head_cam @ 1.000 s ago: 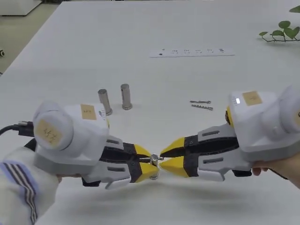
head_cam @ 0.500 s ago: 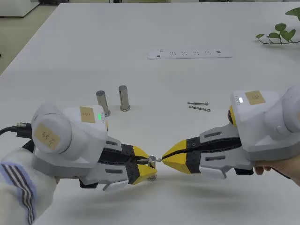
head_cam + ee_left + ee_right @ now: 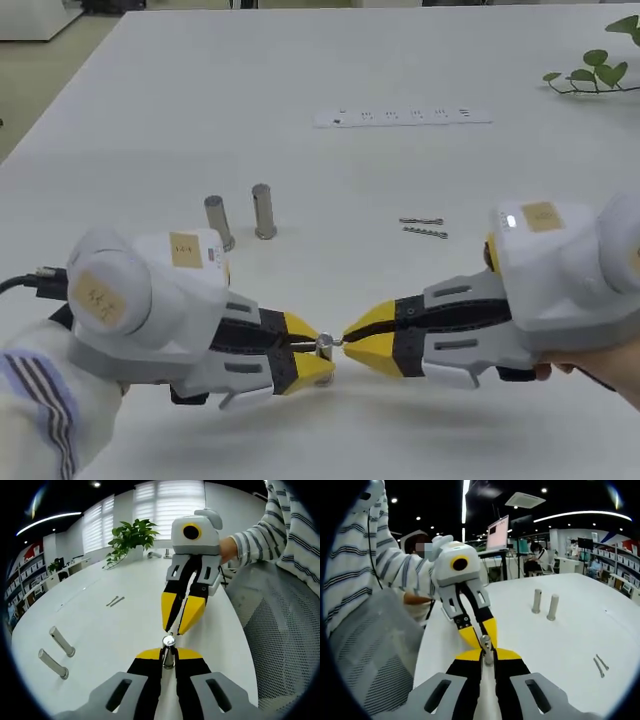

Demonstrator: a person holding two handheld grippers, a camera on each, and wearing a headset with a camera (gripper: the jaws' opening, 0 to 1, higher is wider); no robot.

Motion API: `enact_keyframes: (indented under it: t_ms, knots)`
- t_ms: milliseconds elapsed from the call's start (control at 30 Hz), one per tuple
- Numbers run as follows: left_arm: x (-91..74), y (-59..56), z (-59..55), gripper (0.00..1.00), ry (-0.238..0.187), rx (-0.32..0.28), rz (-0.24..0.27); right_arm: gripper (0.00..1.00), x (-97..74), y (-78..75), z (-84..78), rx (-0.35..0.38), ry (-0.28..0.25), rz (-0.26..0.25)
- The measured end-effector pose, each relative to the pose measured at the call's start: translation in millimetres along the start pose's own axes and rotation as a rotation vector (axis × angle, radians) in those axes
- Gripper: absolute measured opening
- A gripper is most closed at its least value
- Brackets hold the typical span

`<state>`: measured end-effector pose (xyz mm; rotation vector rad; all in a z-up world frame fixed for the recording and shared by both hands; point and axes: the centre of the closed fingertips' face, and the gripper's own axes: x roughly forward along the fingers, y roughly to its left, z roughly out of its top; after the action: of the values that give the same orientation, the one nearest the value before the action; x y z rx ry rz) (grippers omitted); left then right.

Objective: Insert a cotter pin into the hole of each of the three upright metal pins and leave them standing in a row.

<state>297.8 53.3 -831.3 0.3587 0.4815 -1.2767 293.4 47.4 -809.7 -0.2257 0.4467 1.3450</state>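
Observation:
My left gripper point(image 3: 318, 352) is shut on a short metal pin point(image 3: 325, 344), held low over the table and pointing right. My right gripper point(image 3: 350, 338) faces it tip to tip, shut on a thin cotter pin whose end touches the metal pin's head. In the left gripper view the metal pin point(image 3: 169, 649) sits between my jaws, with the right gripper point(image 3: 176, 629) just beyond. In the right gripper view the left gripper point(image 3: 479, 635) holds the pin point(image 3: 485, 641) right at my right gripper point(image 3: 487, 655). Two more metal pins point(image 3: 218, 221) point(image 3: 263, 210) stand upright behind. Two cotter pins point(image 3: 424, 227) lie on the table.
A white power strip point(image 3: 400, 117) lies farther back on the white table point(image 3: 150, 120). A potted plant's leaves point(image 3: 592, 70) reach in at the back right. A person in a striped sleeve point(image 3: 375, 570) holds the grippers.
The right gripper's tips have edged in closer to the held pin's head. The left gripper has hardly moved. The head view has shifted slightly.

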Motion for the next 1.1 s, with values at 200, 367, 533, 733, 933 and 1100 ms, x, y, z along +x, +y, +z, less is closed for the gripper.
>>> enact_keyframes:
  t_ms: [200,367,533,733,933,1100]
  knots:
    - [-0.3,1.6,-0.3,0.07,-0.004,-0.011,-0.001,0.30,-12.8,4.2,3.3,0.025,-0.044,-0.013]
    - [-1.2,7.1,-0.7,0.07,-0.001,-0.014,0.007,0.51,-22.3,9.5,5.5,0.043,-0.059,-0.033]
    - [-2.9,15.5,-0.2,0.07,-0.001,-0.020,0.022,0.78,-28.4,8.0,0.3,0.138,-0.056,-0.096]
    - [-4.8,27.0,1.7,0.07,-0.002,-0.021,0.033,0.97,-38.0,12.0,-4.3,0.178,-0.068,-0.140]
    - [-2.4,35.9,4.9,0.07,-0.008,-0.022,0.034,1.00,-48.8,16.3,-10.3,0.222,-0.068,-0.190]
    - [1.2,40.0,6.6,0.07,-0.006,-0.016,0.025,1.00,-55.1,17.5,-15.5,0.233,-0.061,-0.223]
